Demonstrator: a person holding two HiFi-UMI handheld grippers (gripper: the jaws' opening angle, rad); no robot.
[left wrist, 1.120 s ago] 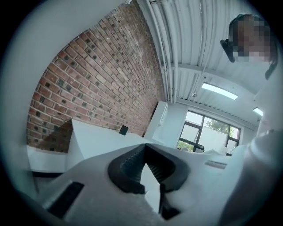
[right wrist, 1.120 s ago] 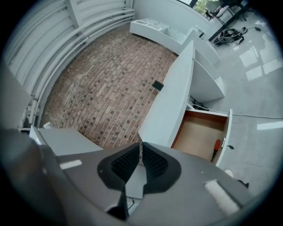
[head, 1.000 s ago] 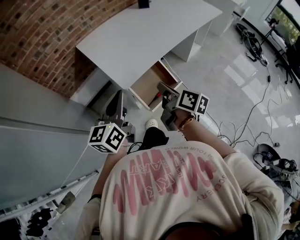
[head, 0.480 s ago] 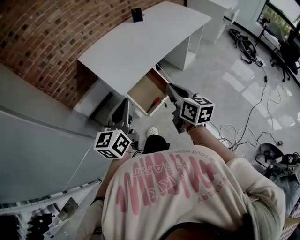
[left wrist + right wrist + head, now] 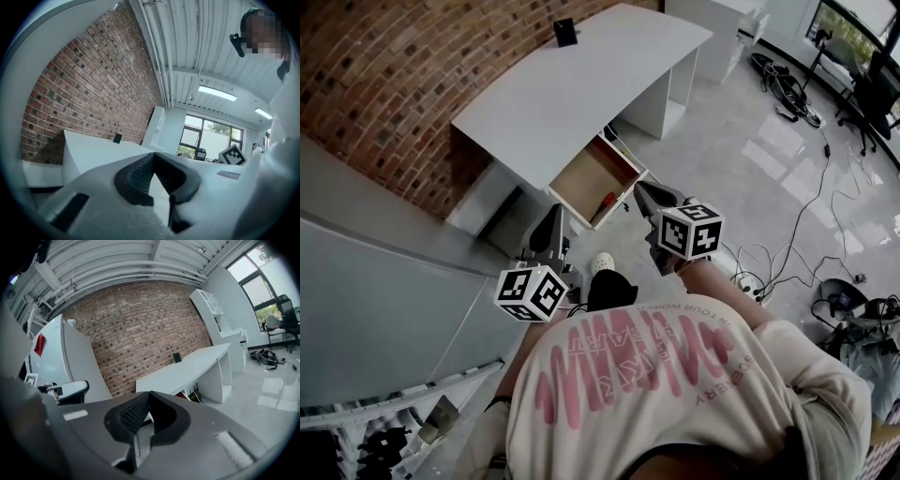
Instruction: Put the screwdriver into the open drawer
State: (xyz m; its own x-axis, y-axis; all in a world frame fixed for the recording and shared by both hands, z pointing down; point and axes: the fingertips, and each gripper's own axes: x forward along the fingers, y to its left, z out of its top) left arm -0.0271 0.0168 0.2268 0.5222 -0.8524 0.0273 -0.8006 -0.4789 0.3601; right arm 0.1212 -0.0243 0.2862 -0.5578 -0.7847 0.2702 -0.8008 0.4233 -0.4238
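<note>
Against a brick wall (image 5: 375,75), white desk (image 5: 581,84), screwdriver (image 5: 606,201) in open drawer (image 5: 581,173), glossy floor (image 5: 750,141), left tool (image 5: 555,216) and right tool (image 5: 640,189) closed.

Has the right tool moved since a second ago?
Yes. The right tool has drawn back from the open drawer, toward the person; its tip overlapped the drawer front before, and now sits just beside it.

At twelve o'clock you have a white desk (image 5: 572,94), with a small black object (image 5: 565,32) standing near its far edge. The brick wall (image 5: 384,84) is at ten o'clock, and loose cables (image 5: 769,267) lie at three.
</note>
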